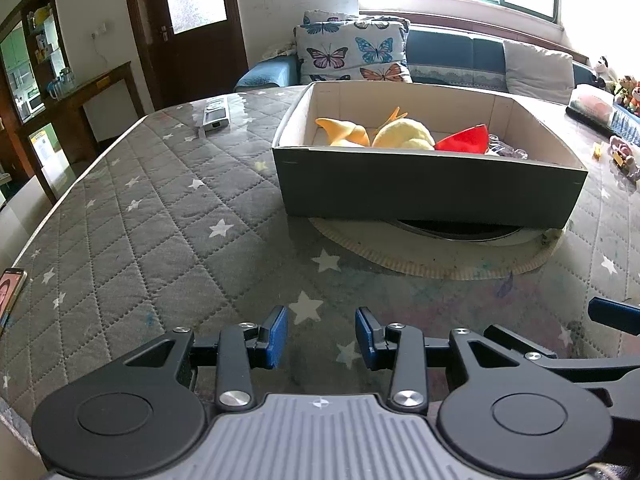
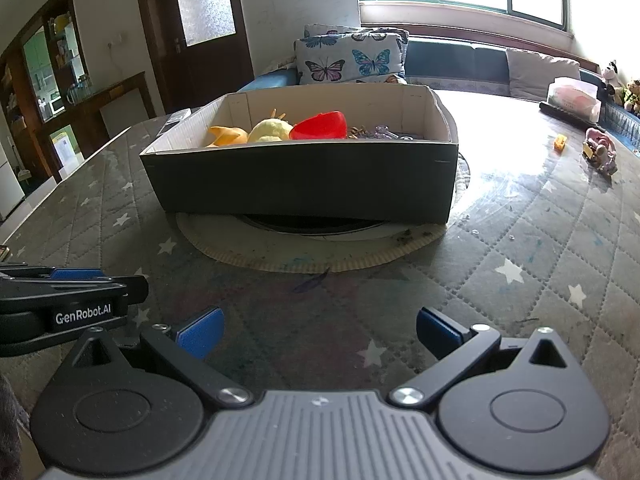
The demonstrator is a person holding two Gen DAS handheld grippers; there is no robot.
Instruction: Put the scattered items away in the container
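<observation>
I hold both grippers low over the table, and both are wide open with nothing between the fingers: the left gripper and the right gripper. The box stands in front of me and already holds a yellow toy and a red bowl. I judge the next step is to reach right for the pink toy and the small yellow piece, both well apart from the box.

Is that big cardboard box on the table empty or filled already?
Partly filled. The box has no lid, and inside lie a yellow plush toy, a red bowl-like piece and some clear bits.
</observation>
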